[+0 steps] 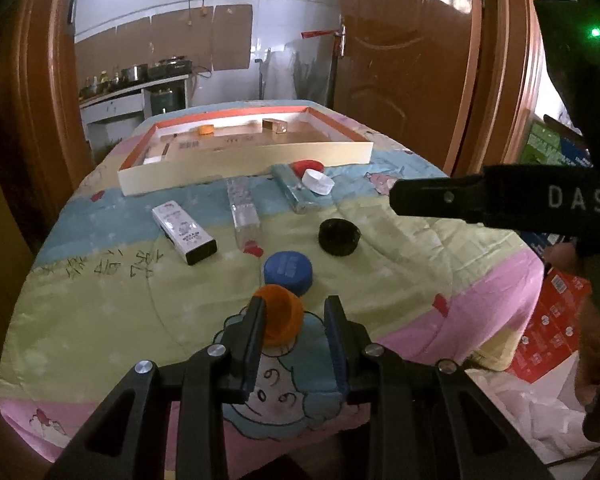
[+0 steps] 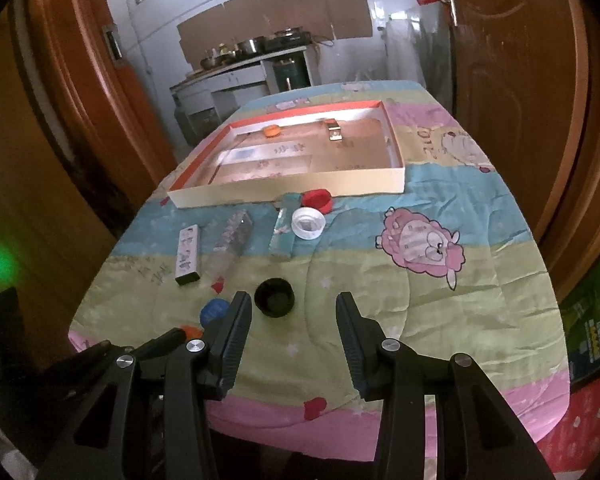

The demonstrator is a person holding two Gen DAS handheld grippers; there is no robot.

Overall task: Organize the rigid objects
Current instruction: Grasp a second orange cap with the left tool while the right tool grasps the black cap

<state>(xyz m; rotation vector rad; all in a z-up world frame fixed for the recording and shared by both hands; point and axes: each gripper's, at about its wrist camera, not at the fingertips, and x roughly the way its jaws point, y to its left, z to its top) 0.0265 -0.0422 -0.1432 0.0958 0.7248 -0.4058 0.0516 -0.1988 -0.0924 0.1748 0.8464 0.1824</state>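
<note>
Left wrist view: your left tool (image 1: 296, 312) sits near the quilt's (image 1: 440, 280) front edge, jaws parted around the orange cap (image 1: 281, 314), whose side touches the left finger while the right finger stands clear. The blue cap (image 1: 288, 273) lies just beyond the orange cap, and the black cap (image 1: 339, 237) farther back to its right. Your right tool (image 2: 294, 312) hangs spread wide and empty, with bare quilt ahead and right of the black cap. Well beyond the orange cap, the shallow tray (image 1: 244, 166) holds a second orange cap (image 1: 206, 130) and a small brown box (image 1: 274, 125).
</note>
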